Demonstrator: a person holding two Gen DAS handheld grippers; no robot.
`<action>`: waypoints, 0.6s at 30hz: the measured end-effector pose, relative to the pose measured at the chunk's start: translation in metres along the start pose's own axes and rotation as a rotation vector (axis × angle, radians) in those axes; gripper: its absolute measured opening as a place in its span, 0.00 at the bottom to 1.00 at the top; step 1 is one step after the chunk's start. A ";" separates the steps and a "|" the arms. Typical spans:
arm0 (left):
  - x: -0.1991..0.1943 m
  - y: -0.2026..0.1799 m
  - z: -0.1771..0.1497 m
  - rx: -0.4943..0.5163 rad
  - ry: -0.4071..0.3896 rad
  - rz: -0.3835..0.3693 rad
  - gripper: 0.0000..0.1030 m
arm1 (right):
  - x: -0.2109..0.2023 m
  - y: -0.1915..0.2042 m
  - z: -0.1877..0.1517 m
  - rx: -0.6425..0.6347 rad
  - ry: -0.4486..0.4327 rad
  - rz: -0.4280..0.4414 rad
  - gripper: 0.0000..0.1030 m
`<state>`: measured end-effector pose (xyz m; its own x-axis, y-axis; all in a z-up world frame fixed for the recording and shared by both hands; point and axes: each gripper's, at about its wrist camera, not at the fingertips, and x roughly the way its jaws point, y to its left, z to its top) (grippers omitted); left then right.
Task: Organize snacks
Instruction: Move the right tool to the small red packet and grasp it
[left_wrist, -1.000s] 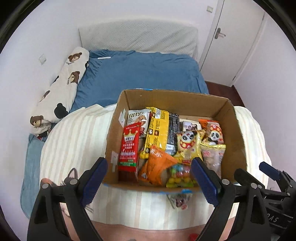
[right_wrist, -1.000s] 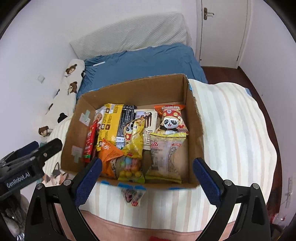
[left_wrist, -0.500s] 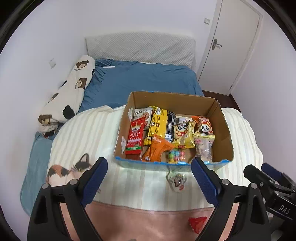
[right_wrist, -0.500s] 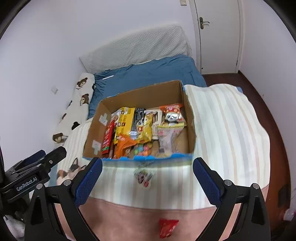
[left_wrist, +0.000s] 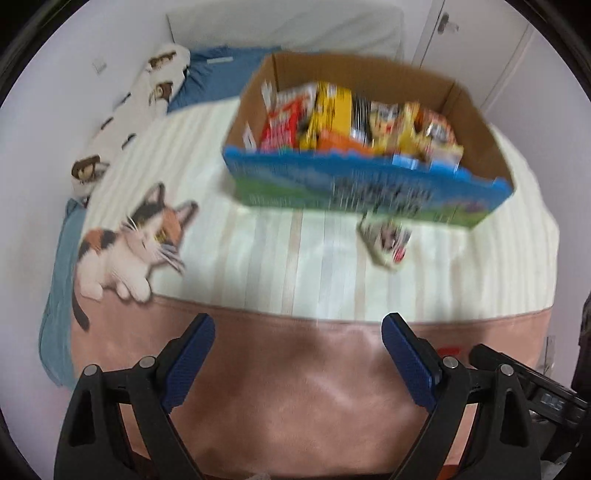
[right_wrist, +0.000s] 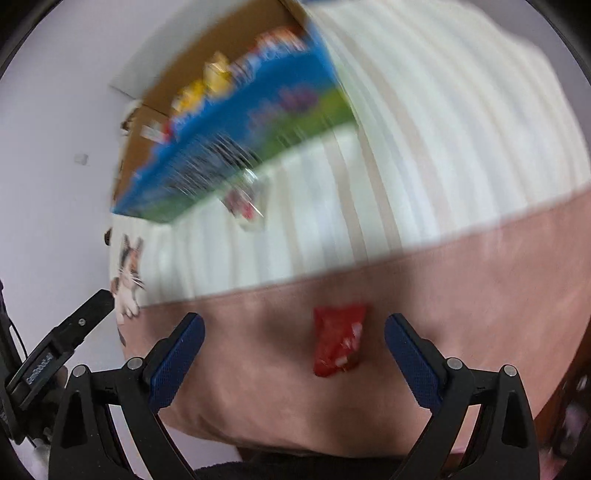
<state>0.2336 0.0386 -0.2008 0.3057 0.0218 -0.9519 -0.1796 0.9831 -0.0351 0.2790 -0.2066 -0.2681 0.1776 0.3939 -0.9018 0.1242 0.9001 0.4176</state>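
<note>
Right wrist: red snack packet (right_wrist: 338, 338) lies between right tool's (right_wrist: 293, 347) spread fingers.

Box (left_wrist: 476, 122): raw brown cardboard inside, printed blue-green paper facing outside. Snack packets (left_wrist: 332, 118) in it: glossy foil/plastic. Red packet (right_wrist: 338, 338) in front of the box: shiny plastic film. Blanket (left_wrist: 295, 369) under the box: soft matt fleece. Tool pads (right_wrist: 177, 354): blue textured rubber on matt black plastic arms.
</note>
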 end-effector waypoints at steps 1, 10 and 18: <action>0.005 -0.001 -0.002 0.004 0.010 0.005 0.90 | 0.007 -0.005 -0.002 0.014 0.014 -0.002 0.78; 0.056 -0.023 0.009 0.002 0.096 -0.035 0.90 | 0.076 -0.029 -0.016 0.102 0.100 0.052 0.37; 0.106 -0.059 0.060 -0.055 0.166 -0.162 0.90 | 0.050 -0.041 -0.019 0.121 -0.006 0.032 0.36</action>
<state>0.3330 -0.0065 -0.2815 0.1780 -0.1701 -0.9692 -0.1928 0.9598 -0.2038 0.2644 -0.2209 -0.3324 0.1897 0.4209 -0.8870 0.2354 0.8576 0.4573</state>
